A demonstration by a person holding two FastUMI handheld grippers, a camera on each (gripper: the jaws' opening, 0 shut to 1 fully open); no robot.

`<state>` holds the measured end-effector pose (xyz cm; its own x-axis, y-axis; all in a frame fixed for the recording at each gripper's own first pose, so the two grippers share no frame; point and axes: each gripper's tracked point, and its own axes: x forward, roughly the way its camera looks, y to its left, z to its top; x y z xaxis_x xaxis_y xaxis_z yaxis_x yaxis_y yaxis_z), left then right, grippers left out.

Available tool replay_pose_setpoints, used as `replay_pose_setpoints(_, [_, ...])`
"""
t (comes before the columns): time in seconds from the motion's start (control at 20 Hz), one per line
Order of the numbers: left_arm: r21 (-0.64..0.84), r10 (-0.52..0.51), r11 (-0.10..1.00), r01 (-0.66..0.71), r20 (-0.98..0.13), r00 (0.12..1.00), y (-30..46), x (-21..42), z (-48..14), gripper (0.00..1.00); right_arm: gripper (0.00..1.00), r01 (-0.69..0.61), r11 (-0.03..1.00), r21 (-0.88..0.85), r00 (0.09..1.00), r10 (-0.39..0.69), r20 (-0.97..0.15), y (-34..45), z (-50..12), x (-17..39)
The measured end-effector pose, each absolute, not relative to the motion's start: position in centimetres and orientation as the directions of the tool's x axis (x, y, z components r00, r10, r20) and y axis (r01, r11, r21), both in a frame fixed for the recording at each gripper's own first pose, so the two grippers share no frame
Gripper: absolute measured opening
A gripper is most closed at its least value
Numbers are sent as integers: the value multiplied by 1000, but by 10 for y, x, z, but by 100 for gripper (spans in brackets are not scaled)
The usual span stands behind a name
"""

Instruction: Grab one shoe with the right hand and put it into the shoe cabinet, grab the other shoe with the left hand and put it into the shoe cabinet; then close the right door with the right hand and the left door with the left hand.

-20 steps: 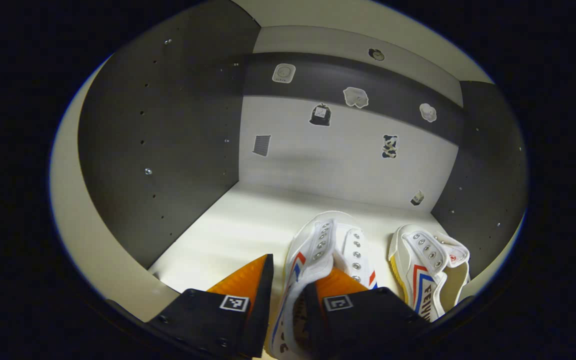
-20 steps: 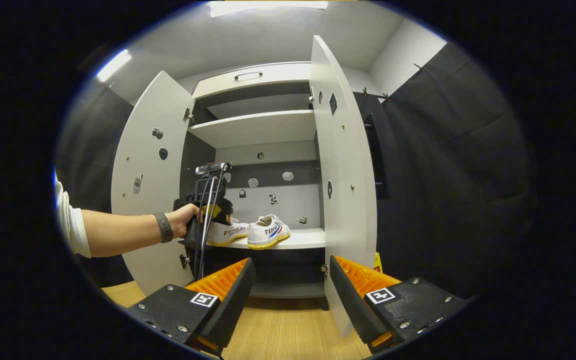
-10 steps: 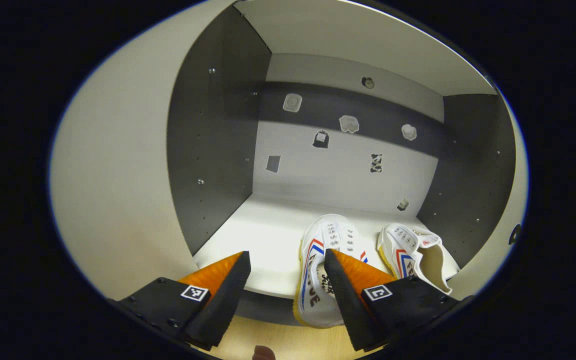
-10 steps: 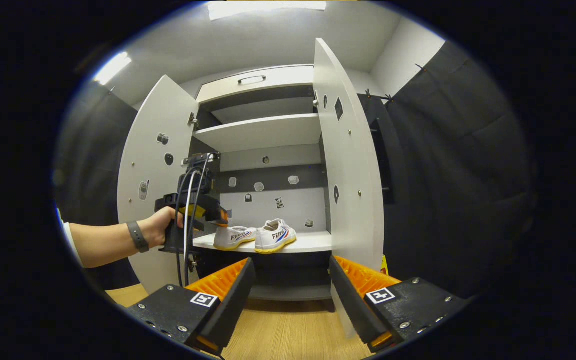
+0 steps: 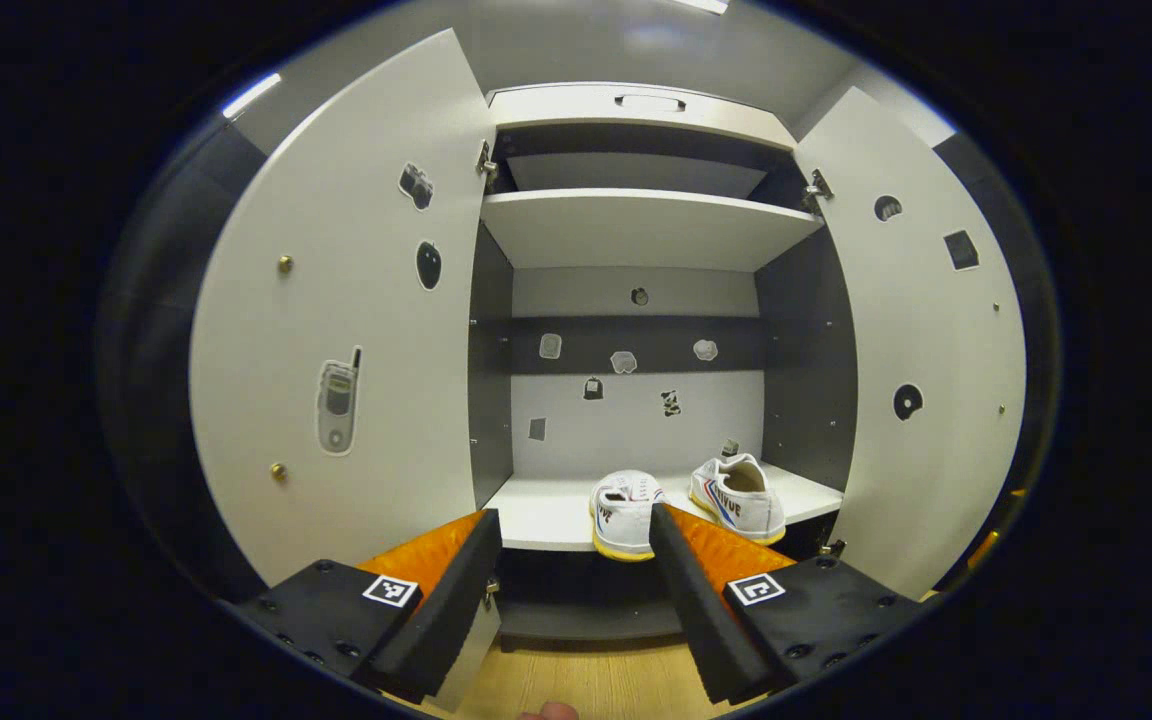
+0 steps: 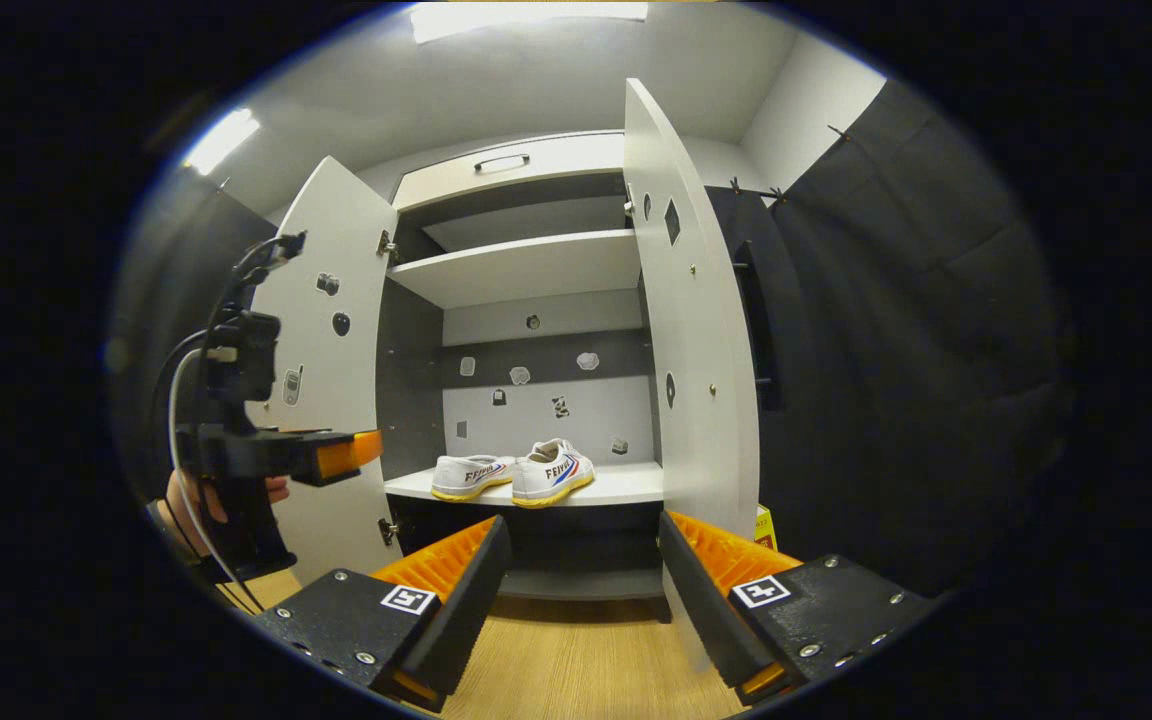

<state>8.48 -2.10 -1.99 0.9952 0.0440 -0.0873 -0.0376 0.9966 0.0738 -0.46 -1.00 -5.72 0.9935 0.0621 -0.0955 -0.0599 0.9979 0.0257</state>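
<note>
Where the shoe cabinet stands open, both shoes sit side by side at the front edge of its middle shelf: left shoe, right shoe. Left door and right door are swung wide. Left gripper hangs before the shelf, fingers spread, holding nothing. Right gripper likewise gaping, empty, over wooden floor. Right gripper view catches the left gripper side-on in a hand, by the left door.
</note>
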Motion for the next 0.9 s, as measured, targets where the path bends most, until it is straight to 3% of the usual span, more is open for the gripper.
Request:
replay_pose_setpoints(0.25, [-30,62,997,-66,-124,990,-18,17,-47,97,92,-56,998,14,995,57,-86,-9,-56,-14])
replay_pose_setpoints(0.6, [2,61,998,-61,-41,997,-24,-23,-39,96,92,-52,998,20,996,53,-74,-9,-48,-20])
replay_pose_setpoints(0.85, [-6,10,1000,-10,-33,999,-41,-31,-41,96,92,8,1000,-1,1000,-8,-3,-64,12,-8])
replay_pose_setpoints(0.9, [-5,9,1000,-9,-37,999,-41,-31,-43,97,92,34,999,-18,999,-34,16,-74,55,-25])
